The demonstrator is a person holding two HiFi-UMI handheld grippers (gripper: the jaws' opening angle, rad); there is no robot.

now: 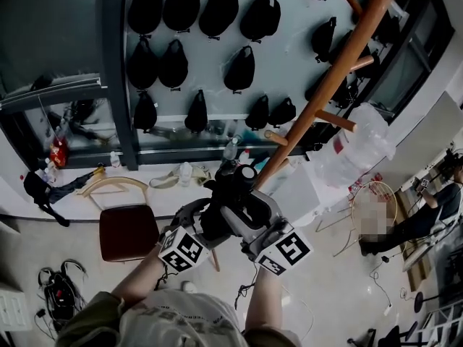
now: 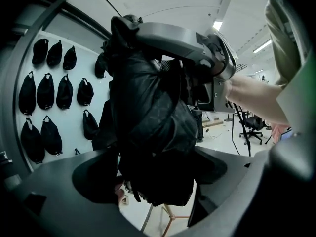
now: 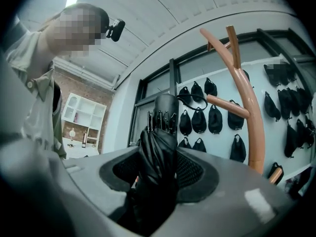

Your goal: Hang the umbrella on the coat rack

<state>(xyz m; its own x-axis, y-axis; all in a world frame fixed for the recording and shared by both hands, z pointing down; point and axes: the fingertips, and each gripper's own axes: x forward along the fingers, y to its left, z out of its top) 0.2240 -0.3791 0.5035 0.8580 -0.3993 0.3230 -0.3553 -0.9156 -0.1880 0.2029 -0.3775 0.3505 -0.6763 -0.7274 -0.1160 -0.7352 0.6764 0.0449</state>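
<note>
One tall wooden coat rack [image 1: 329, 96] slants across the head view's upper right. Folded black umbrella [image 1: 230, 188] sits frame centre, not on any peg. Right gripper [image 3: 159, 171] clamped on umbrella. Left gripper [image 2: 155, 174] spread wide, fabric between, pads clear.

Pale wall [image 1: 289, 49] w/ black bags [image 1: 221, 9], brown chair [image 1: 128, 231] on white floor [image 1: 325, 295], strip lights [image 2: 217, 24] overhead.

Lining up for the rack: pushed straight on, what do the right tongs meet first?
Nothing near beyond the folded black umbrella gripped in the right tongs; the line passes left of the curved brown wooden coat rack and probably ends at the pale wall hung with black bags.
</note>
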